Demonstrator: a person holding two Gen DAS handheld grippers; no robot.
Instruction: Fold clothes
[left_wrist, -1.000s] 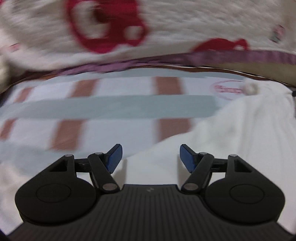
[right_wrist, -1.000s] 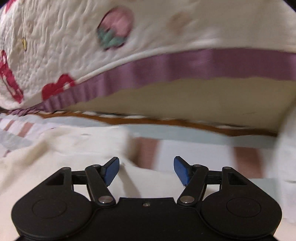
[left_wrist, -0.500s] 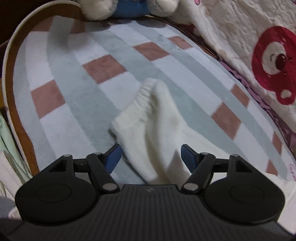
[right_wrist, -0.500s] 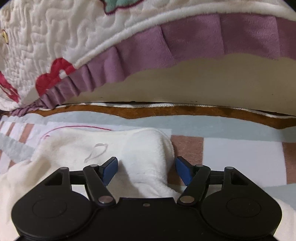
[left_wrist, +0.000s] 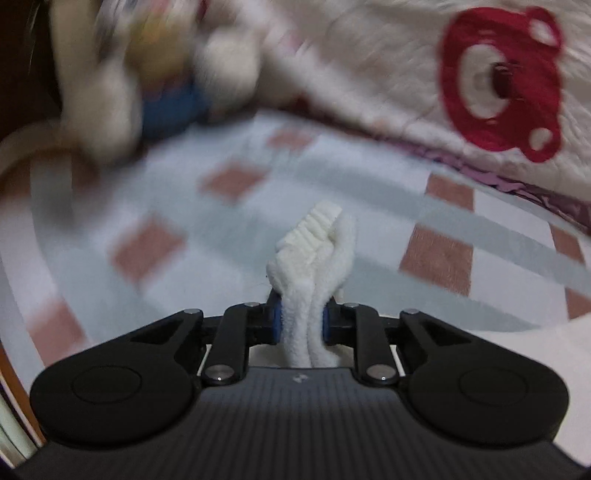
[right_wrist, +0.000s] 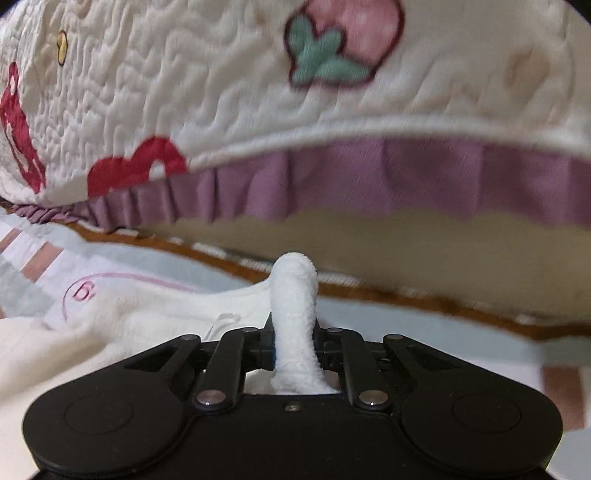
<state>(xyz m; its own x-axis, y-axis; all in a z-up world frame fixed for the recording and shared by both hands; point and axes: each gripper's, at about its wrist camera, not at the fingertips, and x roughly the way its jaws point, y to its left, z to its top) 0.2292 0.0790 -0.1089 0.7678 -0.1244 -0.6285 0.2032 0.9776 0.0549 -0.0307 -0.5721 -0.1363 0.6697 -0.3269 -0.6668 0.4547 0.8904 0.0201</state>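
A white fleece garment (left_wrist: 314, 254) lies on a checked blanket (left_wrist: 236, 236). My left gripper (left_wrist: 300, 321) is shut on its ribbed cuff end, which sticks up bunched between the blue pads. In the right wrist view my right gripper (right_wrist: 295, 343) is shut on another fold of the same white garment (right_wrist: 295, 295), a rolled edge standing up between the jaws. The rest of the cloth spreads to the left there, near a pink round logo (right_wrist: 83, 291).
A quilted cream cover with red bear prints (left_wrist: 502, 81) and a purple frill (right_wrist: 406, 184) rises close behind both grippers. A blurred plush toy (left_wrist: 155, 74) sits at the far left. The blanket's brown border (right_wrist: 229, 266) runs under the quilt.
Both grippers were open over the garment half a second ago; now each has closed on a bunch of the white fleece. The left view has swung and blurred.
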